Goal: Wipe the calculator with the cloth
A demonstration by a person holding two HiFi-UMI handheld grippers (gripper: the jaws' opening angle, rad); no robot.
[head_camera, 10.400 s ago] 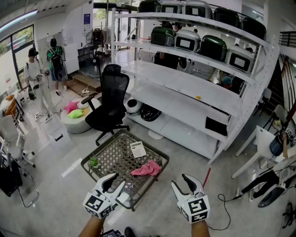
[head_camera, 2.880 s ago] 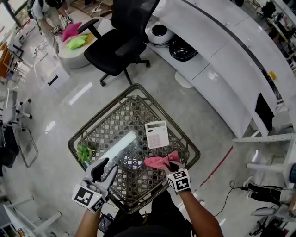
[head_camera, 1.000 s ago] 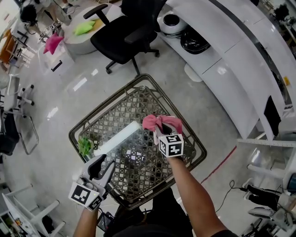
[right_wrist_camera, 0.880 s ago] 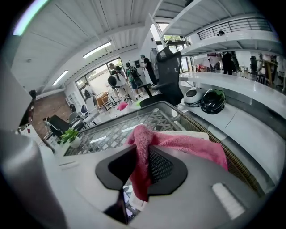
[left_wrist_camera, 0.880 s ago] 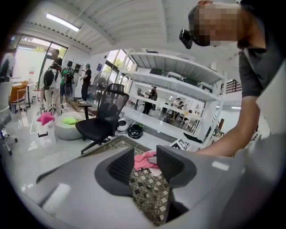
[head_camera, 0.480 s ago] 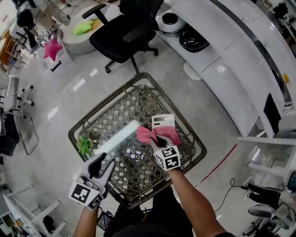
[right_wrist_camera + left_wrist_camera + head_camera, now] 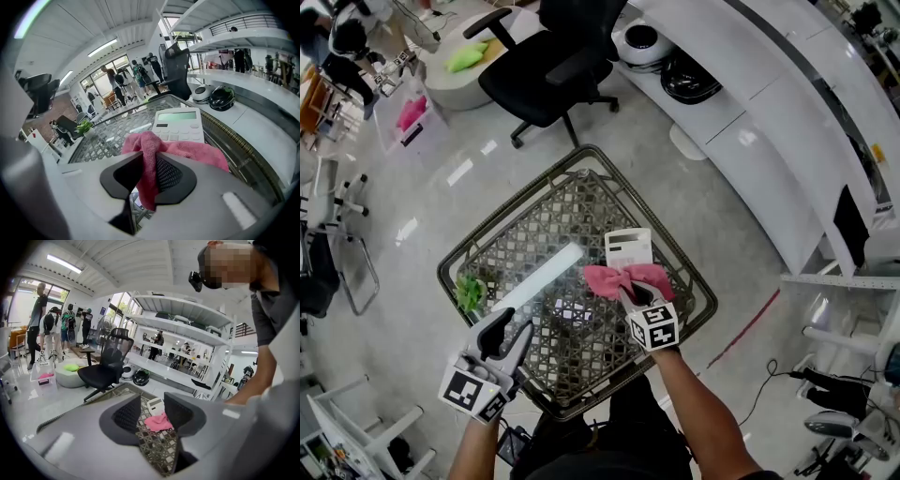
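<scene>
A white calculator (image 7: 628, 247) lies on the glass top of the wicker table (image 7: 478, 248), toward its right corner. My right gripper (image 7: 629, 293) is shut on a pink cloth (image 7: 625, 278), which drapes over the calculator's near end. In the right gripper view the cloth (image 7: 149, 154) hangs pinched between the jaws, with the calculator (image 7: 178, 124) just beyond. My left gripper (image 7: 508, 333) hovers open over the table's near left edge, holding nothing. The left gripper view shows the cloth (image 7: 158, 422) and calculator (image 7: 155, 405) far off between its jaws.
A small green plant (image 7: 470, 293) sits at the table's left corner. A black office chair (image 7: 551, 70) stands beyond the table, with white shelving (image 7: 787, 141) to the right. Several people (image 7: 56, 329) stand far off at the left.
My right gripper has drawn the pink cloth back toward me along the calculator, uncovering its screen end. The left gripper has stayed where it was.
</scene>
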